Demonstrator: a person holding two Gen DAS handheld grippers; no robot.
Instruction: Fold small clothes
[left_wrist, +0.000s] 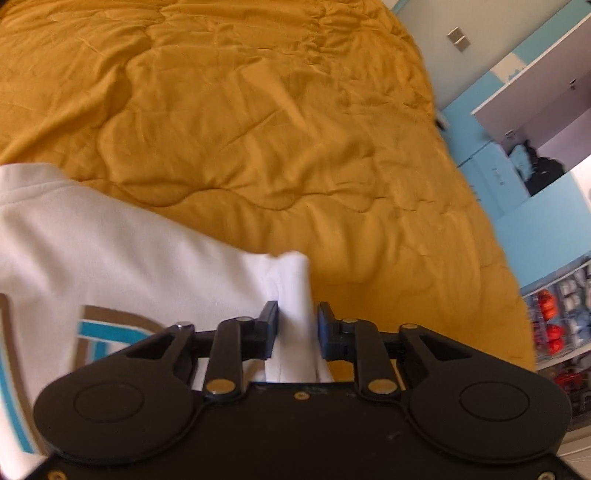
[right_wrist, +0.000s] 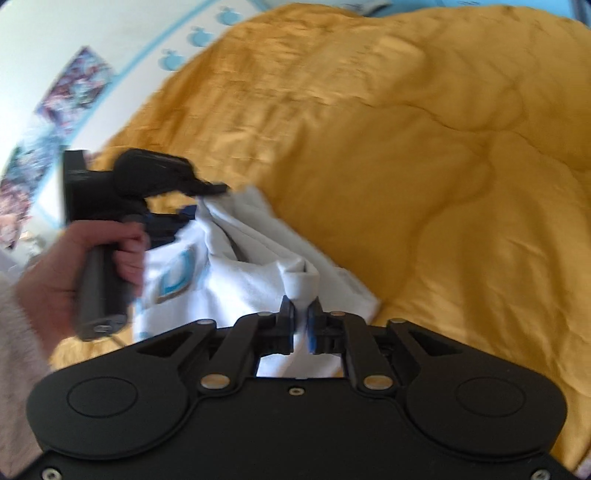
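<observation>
1. Right gripper (right_wrist: 300, 325): fingers nearly closed, pinching a bunched fold of the white garment (right_wrist: 243, 291); cloth fills the narrow gap.
2. Left gripper (left_wrist: 297, 330): fingers closed onto a thicker gathered wad of the same garment, so a wider gap shows between them. In the right wrist view it is gripped by a hand (right_wrist: 74, 266) at the garment's far corner.
3. White garment: small top with a teal-and-tan printed motif (left_wrist: 110, 332), held by both grippers, hanging slack just above or onto the bed; contact cannot be told. Judged light, soft, limp, not fragile; sags between holds and may slip from a shallow pinch. Best held at hems or corners, taking both layers.
4. Bed (left_wrist: 258, 129): mustard quilted cover, rumpled, yielding.
</observation>
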